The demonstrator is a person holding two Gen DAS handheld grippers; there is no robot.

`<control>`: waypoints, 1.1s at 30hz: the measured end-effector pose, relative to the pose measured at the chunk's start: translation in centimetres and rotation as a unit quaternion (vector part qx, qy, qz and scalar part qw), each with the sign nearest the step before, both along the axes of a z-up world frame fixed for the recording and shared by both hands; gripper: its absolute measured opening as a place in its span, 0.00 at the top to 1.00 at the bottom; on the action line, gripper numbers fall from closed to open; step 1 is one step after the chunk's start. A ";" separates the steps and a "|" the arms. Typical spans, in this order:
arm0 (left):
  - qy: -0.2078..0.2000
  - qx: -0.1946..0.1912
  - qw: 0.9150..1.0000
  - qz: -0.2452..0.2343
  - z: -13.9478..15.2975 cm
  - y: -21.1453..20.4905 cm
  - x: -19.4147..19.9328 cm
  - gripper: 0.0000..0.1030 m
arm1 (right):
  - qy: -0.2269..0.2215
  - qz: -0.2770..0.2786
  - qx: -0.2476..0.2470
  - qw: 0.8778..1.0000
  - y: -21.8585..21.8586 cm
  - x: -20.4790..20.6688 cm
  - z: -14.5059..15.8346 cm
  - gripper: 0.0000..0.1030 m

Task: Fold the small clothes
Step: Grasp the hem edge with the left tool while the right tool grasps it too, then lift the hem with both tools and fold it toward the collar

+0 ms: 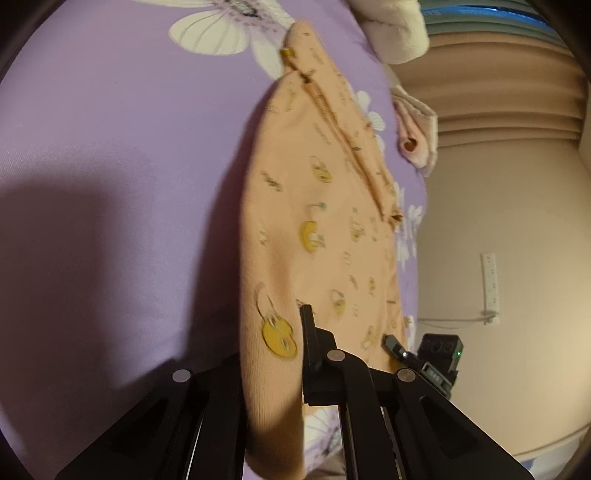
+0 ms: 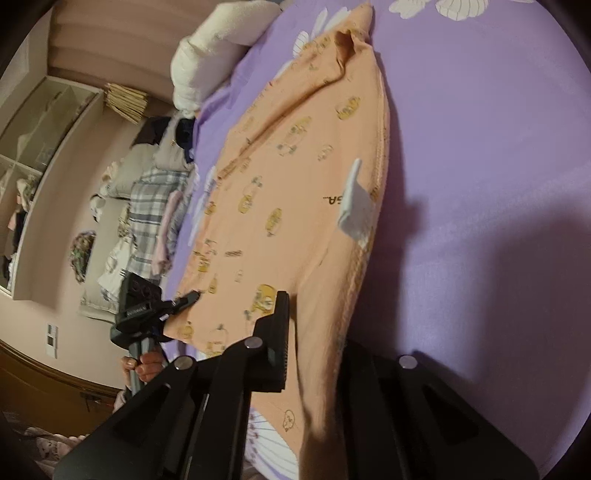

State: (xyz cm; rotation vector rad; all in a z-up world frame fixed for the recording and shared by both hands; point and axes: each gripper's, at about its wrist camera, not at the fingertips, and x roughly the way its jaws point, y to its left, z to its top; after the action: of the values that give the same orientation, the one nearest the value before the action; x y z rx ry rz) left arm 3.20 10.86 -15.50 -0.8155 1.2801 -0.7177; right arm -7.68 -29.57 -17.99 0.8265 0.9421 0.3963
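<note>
Fabric fills the space between the jaws of both tools: the left gripper [image 1: 275, 354] is clamped on one near corner of the peach garment [image 1: 317, 229], the right gripper [image 2: 314, 343] on the other near corner, so the cloth's near edge hangs stretched between them. That two-point hold looks meant to keep the hem taut while it is carried over the rest of the piece, probably the first fold. Beyond the pinched edge the garment lies along the edge of the bed, on the purple sheet [image 1: 110, 129] with its white flower print, one sleeve or collar end creased at the far tip.

The right wrist view alone shows the white label [image 2: 356, 201] standing up at the neckline, which suggests the inside or back faces up, and the person's hand [image 2: 146, 365] on the other tool's handle. It also takes in the pile of clothes [image 2: 147, 206] beside the bed and shelving further off. The left wrist view instead shows a small pink item [image 1: 415, 136] lying past the garment, and a cream pillow [image 1: 397, 33] at the far end.
</note>
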 end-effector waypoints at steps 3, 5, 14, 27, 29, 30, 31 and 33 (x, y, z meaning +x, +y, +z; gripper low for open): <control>-0.018 -0.014 1.000 -0.002 1.2 -0.3 0.2 1.00 | -0.026 -0.002 0.018 0.999 -0.1 0.0 1.1 0.94; -0.036 -0.017 0.999 0.000 2.2 -0.7 0.6 1.00 | -0.041 -0.003 0.020 0.999 0.0 0.2 1.8 0.94; -0.136 -0.034 0.990 0.005 7.1 -2.5 0.8 1.00 | -0.110 -0.013 0.004 0.994 0.3 0.7 5.7 0.95; -0.242 -0.037 0.970 -0.010 12.7 -3.2 -0.3 1.00 | -0.209 -0.015 -0.043 0.977 0.2 -0.8 11.3 0.97; -0.253 -0.042 0.967 -0.012 13.3 -3.3 -0.5 1.00 | -0.217 -0.018 -0.047 0.975 0.3 -0.9 11.7 0.97; -0.256 -0.044 0.965 -0.013 13.5 -3.3 -0.5 1.00 | -0.219 -0.018 -0.045 0.974 0.2 -1.0 11.9 0.97; -0.257 -0.047 0.965 -0.015 13.7 -3.3 -0.5 1.00 | -0.223 -0.019 -0.043 0.974 0.0 -1.0 12.1 0.97; -0.255 -0.052 0.965 -0.016 13.9 -3.2 -0.7 1.00 | -0.226 -0.019 -0.046 0.973 -0.1 -1.2 12.5 0.97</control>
State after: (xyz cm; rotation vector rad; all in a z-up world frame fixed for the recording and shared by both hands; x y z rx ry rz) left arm 2.52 7.61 -1.59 -0.6376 0.7962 -0.9547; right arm -8.88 -29.69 -5.52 0.6317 0.5157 0.4785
